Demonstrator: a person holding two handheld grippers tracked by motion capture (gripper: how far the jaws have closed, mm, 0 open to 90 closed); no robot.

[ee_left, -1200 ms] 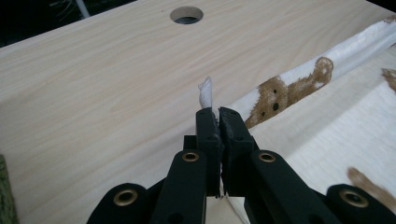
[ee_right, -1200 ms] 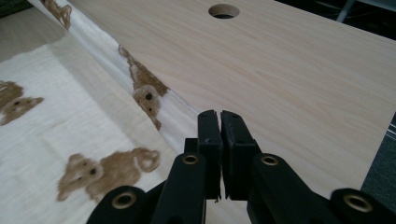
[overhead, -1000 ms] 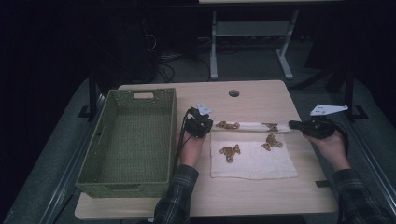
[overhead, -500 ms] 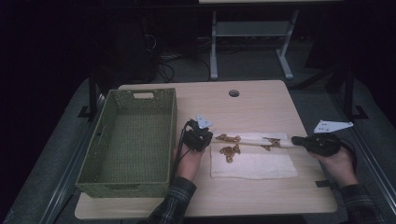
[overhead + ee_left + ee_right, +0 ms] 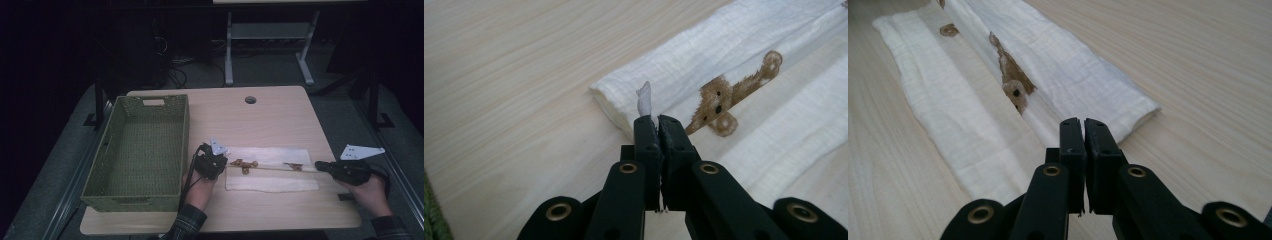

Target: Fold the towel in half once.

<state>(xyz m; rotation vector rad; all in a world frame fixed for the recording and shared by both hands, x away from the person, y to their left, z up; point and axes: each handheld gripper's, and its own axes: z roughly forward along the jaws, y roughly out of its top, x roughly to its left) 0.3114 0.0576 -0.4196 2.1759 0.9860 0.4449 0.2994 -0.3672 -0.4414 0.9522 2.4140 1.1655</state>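
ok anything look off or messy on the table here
Nothing stands out. The white cloth lies folded flat and straight on the table, a hand-held gripper at each end, and the green basket sits square beside it.

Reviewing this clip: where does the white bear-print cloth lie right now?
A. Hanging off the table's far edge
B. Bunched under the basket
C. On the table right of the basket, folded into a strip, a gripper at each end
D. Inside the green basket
C: the cloth lies as a long folded strip on the table, right of the basket, with the left gripper and right gripper at its two ends.
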